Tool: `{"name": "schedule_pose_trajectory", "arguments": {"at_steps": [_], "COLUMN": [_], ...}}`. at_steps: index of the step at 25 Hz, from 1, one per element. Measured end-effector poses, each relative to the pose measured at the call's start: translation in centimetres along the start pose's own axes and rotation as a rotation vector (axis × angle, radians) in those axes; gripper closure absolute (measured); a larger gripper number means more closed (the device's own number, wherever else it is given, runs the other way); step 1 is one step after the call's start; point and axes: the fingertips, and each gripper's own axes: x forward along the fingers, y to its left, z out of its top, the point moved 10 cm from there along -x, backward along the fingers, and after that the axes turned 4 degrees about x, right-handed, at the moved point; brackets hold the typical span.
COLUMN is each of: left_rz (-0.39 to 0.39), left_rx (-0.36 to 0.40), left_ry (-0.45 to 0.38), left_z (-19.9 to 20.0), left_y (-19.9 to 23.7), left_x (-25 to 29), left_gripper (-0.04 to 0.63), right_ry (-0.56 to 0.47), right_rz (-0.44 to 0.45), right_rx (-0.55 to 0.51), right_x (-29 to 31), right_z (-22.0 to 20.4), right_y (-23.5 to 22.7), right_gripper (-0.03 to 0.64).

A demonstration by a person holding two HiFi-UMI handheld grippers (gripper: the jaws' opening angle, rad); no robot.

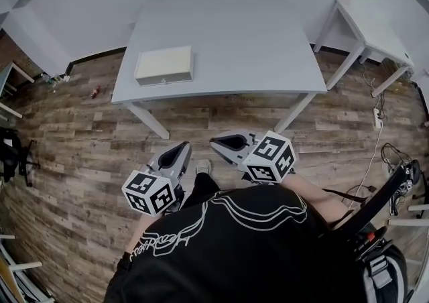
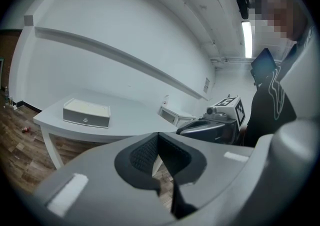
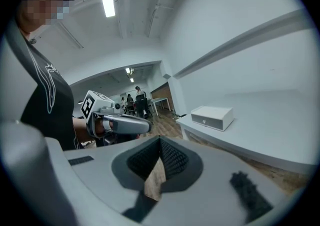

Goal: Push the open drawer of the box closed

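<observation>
A cream box (image 1: 164, 65) lies on the left part of the grey table (image 1: 255, 47). Its front with a small round knob faces me, and the drawer looks flush with the box (image 2: 86, 112) in the left gripper view and on the box (image 3: 212, 117) in the right gripper view. Both grippers hang near my body, well short of the table. My left gripper (image 1: 175, 154) (image 2: 159, 137) is shut with nothing between its pads. My right gripper (image 1: 224, 141) (image 3: 160, 142) is shut and holds nothing either.
Wooden floor lies between me and the table's front edge. A second white table (image 1: 365, 33) stands at the right. Cables and gear (image 1: 395, 161) lie on the floor at the right. People stand far off in the room (image 3: 137, 101).
</observation>
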Motion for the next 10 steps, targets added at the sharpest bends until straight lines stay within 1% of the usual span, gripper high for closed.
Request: {"name": "schedule_pose_trajectory", "arguments": {"at_steps": [10], "left_rz": [-0.002], "left_rx": [-0.008], "left_ry": [0.008], "left_z": [-1.2], "left_y": [-0.5], "left_x": [-1.6], "left_gripper": [0.588], "right_ry": [0.011], "right_rz": [-0.010], "right_rx": [0.014], "right_x": [0.3], "right_z": [-1.0], "right_y": [1.6], "right_gripper": [0.609]}}
